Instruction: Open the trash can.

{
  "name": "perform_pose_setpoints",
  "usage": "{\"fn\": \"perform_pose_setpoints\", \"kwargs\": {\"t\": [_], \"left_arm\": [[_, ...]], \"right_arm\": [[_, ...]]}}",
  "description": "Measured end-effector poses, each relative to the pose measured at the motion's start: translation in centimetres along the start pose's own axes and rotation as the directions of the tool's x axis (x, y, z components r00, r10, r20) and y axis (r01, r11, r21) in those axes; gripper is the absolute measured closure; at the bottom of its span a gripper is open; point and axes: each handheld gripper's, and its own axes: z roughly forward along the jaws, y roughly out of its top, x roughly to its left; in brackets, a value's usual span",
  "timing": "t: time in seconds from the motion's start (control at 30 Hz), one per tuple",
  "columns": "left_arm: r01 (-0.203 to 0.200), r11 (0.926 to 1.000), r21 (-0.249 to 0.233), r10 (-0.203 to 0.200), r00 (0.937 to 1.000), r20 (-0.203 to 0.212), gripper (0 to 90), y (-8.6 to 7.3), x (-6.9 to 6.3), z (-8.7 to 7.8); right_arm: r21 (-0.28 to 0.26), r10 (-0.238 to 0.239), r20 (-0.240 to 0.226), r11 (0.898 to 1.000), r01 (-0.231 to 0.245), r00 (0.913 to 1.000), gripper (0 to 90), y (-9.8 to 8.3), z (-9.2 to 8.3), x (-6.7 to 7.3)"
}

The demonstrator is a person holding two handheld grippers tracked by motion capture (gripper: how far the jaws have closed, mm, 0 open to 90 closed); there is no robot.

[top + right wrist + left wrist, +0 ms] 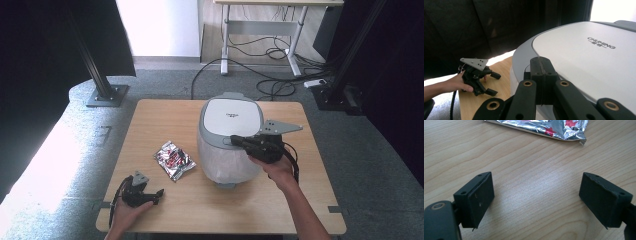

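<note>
Two grippers are in my hands at this wooden table (150, 125). My right gripper (234, 140) has its jaws pressed flat together with nothing between them, and their tip sits at the front edge of the grey lid of the white cooker (227, 160), at about six o'clock on that lid; whether the tip touches the lid I cannot tell. That cooker stands upright near the table's middle, lid down. My left gripper (161, 192) lies low near the table's seven o'clock corner, jaws spread wide over bare wood, gripping nothing. From my right gripper's camera I see it out at nine o'clock, past the cooker's side. One crinkled foil packet (174, 160) with red print lies flat between left gripper and cooker, just beside the cooker's base, at twelve o'clock ahead of my left jaws.
</note>
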Motion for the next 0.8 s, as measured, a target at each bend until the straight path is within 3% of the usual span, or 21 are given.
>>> {"fn": "perform_pose_setpoints", "kwargs": {"t": [0.53,0.6,0.7,0.8], "left_arm": [[0.000,1.0000,0.000,0.000,1.0000,0.000,12.6,0.0,-0.1,0.0],[-0.001,1.0000,0.000,0.001,1.0000,0.001,12.7,0.0,0.0,0.0],[0.000,1.0000,0.000,0.000,1.0000,0.001,12.7,0.0,0.0,0.0],[0.000,1.0000,0.000,0.000,1.0000,0.001,12.7,0.0,-0.1,0.0]], "right_arm": [[0.021,-0.019,-0.001,1.000,0.019,0.9998,90.0,0.1,-0.1,0.2],[0.022,-0.022,0.006,1.000,0.022,0.9997,90.0,0.2,-0.2,0.2],[-0.019,-0.017,0.027,1.000,0.017,0.9995,87.7,0.0,-1.0,-0.1],[-0.041,-0.018,0.072,0.999,0.021,0.9973,85.0,-0.2,-2.2,-0.5]]}}
